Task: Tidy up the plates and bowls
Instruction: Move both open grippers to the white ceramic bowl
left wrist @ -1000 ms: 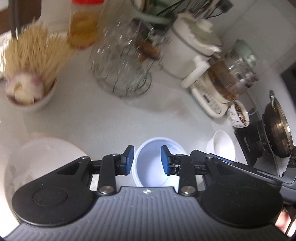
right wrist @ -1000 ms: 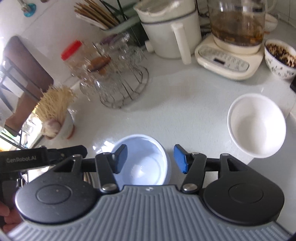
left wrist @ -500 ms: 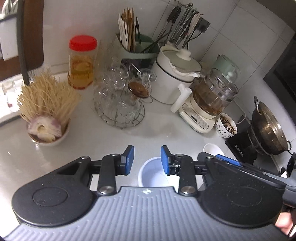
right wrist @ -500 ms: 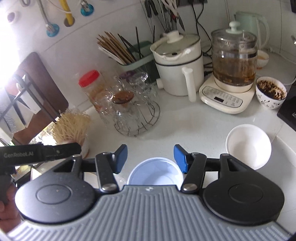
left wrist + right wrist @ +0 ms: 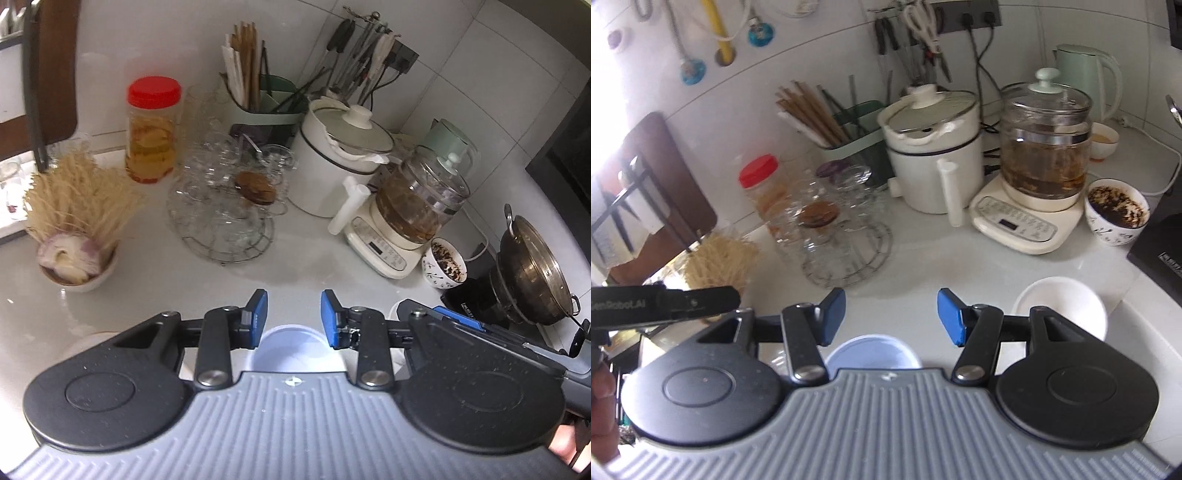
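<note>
Grey counter spreads under both grippers, each released and holding nothing: the blue bowl sits just below and between the right gripper and left gripper, while the white bowl lies beside the right one.

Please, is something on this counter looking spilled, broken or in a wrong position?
Nothing looks spilled or broken. The pale blue bowl and white bowl sit upright, apart. Only the patterned bowl holds dark residue.
</note>
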A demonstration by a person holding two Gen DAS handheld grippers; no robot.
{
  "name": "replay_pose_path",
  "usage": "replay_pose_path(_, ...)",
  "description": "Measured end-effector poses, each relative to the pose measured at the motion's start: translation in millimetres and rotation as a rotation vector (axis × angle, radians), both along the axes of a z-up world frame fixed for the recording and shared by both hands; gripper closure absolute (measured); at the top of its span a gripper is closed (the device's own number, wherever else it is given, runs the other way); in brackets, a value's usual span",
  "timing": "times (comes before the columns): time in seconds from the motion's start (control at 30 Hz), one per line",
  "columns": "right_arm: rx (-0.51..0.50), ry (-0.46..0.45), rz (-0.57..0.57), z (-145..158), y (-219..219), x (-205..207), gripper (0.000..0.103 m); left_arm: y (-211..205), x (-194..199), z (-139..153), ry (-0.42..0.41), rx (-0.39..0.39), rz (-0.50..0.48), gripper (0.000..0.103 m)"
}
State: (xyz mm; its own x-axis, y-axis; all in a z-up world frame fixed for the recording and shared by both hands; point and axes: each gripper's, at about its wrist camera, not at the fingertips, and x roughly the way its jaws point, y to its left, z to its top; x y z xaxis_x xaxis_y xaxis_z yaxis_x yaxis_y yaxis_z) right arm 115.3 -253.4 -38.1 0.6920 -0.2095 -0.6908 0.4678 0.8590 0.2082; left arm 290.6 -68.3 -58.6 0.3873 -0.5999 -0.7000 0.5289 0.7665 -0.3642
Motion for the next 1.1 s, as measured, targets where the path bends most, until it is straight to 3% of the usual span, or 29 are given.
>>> replay_pose_path(0.17, 0.003, 0.009, -0.024, -1.0, -33.0, -8.3, 0.045, -35.4, -5.1, -3.7, 0.014, 0.002, -0.008, 0.067)
replay_pose_path(0.3, 0.019, 0.025, -0.033, -4.9, -58.7, -15.2, 0.045, -64.1, -8.8, -8.7, 0.03, 0.008, 0.004, 0.059)
replay_pose_path(0.4, 0.031, 0.031, -0.043, -8.0, -77.6, -20.6, 0.045, -88.5, -9.2, -14.2, 0.043, 0.034, 0.007, 0.059)
replay_pose_path(0.53, 0.046, 0.037, -0.048, -10.3, -101.3, -28.3, 0.045, -117.0, -13.8, -23.7, 0.047, 0.082, 0.012, 0.05)
replay_pose_path(0.8, 0.09, 0.061, -0.081, -28.0, -150.2, -42.8, 0.045, -169.3, -18.9, -46.1, 0.059, 0.116, -0.003, 0.047)
replay_pose_path(1.1, 0.164, 0.117, -0.113, -61.2, -191.7, -55.5, 0.045, -205.4, -22.7, -88.5, 0.178, 0.133, -0.01, 0.047)
